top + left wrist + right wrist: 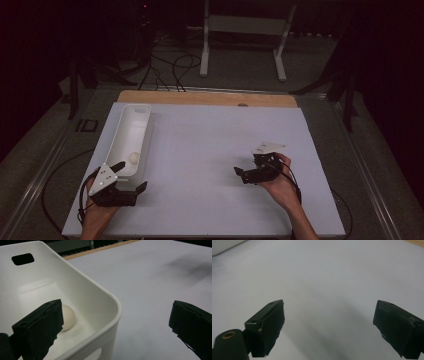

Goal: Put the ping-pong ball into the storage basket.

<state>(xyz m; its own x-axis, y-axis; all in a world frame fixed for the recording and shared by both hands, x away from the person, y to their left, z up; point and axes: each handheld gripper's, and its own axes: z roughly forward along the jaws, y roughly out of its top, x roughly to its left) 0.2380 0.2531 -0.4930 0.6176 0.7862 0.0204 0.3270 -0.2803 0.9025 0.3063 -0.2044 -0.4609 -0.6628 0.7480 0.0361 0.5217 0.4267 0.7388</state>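
**Q:** How are the grippers and the ball arranged relative to the white bin?

**A:** A white rectangular bin [131, 136] is set along the left side of a white tabletop [210, 165]. A small white ball [67, 317] is seen resting on the bin's floor, at the end nearest the person. The left gripper [129, 176] is held just at that near end, with its jaws spread wide and nothing between them; one jaw is seen over the bin's interior beside the ball, the other outside the bin's rounded corner. The right gripper [248, 174] is held well apart from the bin, over bare tabletop, jaws likewise wide apart and empty.

**Q:** What failure is judged possible here?

**A:** The bin's wall is straddled by the left jaws. If they were lowered or closed as they stand, the rim would likely be struck or pinched instead of the ball, and the light bin could be shoved or tipped. The ball, being smooth and round, could also be nudged away along the bin's floor.
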